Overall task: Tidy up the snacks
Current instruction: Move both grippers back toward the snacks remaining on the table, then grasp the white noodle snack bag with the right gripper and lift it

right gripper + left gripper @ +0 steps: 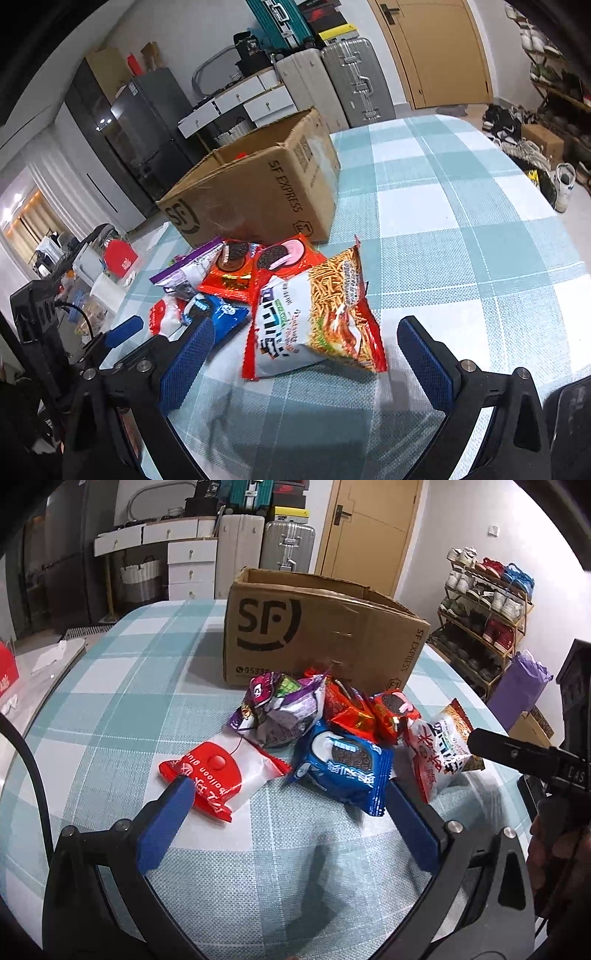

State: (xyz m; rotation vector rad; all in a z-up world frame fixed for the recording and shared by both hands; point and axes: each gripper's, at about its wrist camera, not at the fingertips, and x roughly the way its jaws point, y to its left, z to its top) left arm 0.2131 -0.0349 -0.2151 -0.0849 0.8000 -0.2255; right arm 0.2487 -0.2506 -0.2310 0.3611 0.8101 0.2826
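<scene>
- Here, a heap of snack packets is being kept on the checked tablecloth [122, 701], just in front of the open cardboard box [314, 627], which is standing upright with its flaps up.
- In the heap, a blue cookie packet [343, 768] is lying at the front, with two red cookie packets [349, 709] and a purple packet [280, 709] piled behind it, close against the box wall.
- A red-and-white packet [218, 775] is lying to the left of the blue one; a noodle snack bag [317, 321] is lying at the right end of the heap, partly propped on the red packets.
- The left gripper [291, 794] is being held released over the cloth, its blue pads spread wide; the left pad is overlapping the red-and-white packet's edge, though contact cannot be told.
- The right gripper [306, 343] is likewise being held spread apart, nothing grasped, with the noodle snack bag lying between its pads.
- Beyond the table, suitcases [288, 546], white drawers [192, 565], a wooden door [369, 528] and a shoe rack [487, 602] are being shown.
</scene>
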